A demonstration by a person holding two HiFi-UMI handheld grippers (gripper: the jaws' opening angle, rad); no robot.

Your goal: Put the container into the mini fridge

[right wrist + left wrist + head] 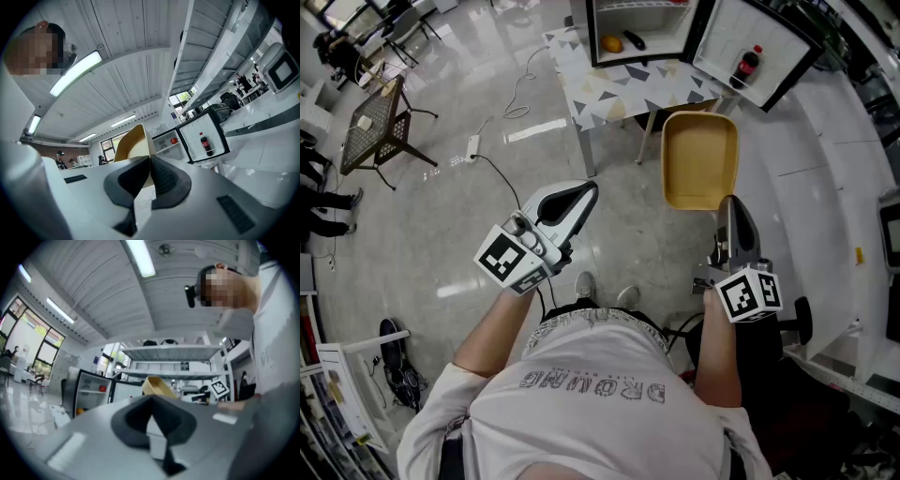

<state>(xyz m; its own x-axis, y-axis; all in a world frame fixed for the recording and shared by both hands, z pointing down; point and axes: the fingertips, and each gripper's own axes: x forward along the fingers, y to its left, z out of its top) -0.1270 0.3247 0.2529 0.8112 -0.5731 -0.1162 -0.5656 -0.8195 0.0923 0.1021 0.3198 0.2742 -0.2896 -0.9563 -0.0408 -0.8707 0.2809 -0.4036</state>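
A shallow yellow container (700, 159) hangs in the air in front of me, and my right gripper (727, 202) is shut on its near rim. In the right gripper view the container (132, 143) rises just beyond the closed right gripper (150, 161). The mini fridge (642, 28) stands open on a patterned table (619, 89) ahead, its door (750, 42) swung to the right with a cola bottle (748, 66) in it. My left gripper (591, 190) is shut and empty, left of the container. In the left gripper view, the left gripper (151, 399) points toward the container (158, 386) and fridge (91, 392).
An orange fruit (612, 43) and a dark object (635, 39) lie inside the fridge. A mesh chair (375, 122) stands at the far left, with a power strip (473, 145) and cables on the floor. A white counter (853, 187) runs along the right.
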